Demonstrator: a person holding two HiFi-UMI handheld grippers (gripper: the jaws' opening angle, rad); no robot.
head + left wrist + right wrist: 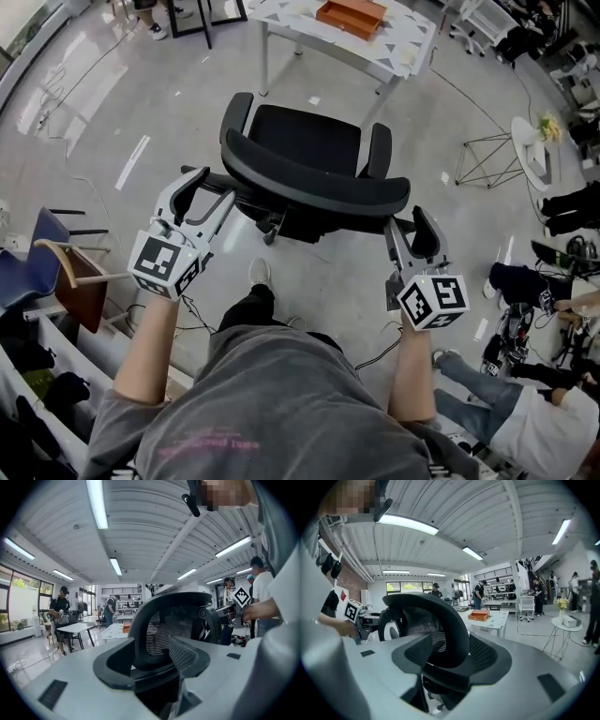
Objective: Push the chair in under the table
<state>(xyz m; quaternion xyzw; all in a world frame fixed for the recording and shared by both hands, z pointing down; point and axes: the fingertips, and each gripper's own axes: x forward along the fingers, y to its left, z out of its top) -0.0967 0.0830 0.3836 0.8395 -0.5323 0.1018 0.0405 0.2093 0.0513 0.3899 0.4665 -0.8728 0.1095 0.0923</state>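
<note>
Grey-shirted torso (281, 412) sat nearest, forearms out. The left gripper (208, 190) was at the left end of the backrest (314, 187) and the right gripper (405, 223) at its right end. Both sets of fingers stood apart, straddling the backrest rim, with no clamp visible. The chair (309, 141) lay straight ahead of both, between the person and the desk (394, 47). Its seat faced the desk, well short of it and not yet under. The backrest's long axis ran crosswise, with both hands about equally near. The push likely goes straight forward, even at both ends, or the chair may swivel. Chair: black, mesh back, padded seat, two armrests.
</note>
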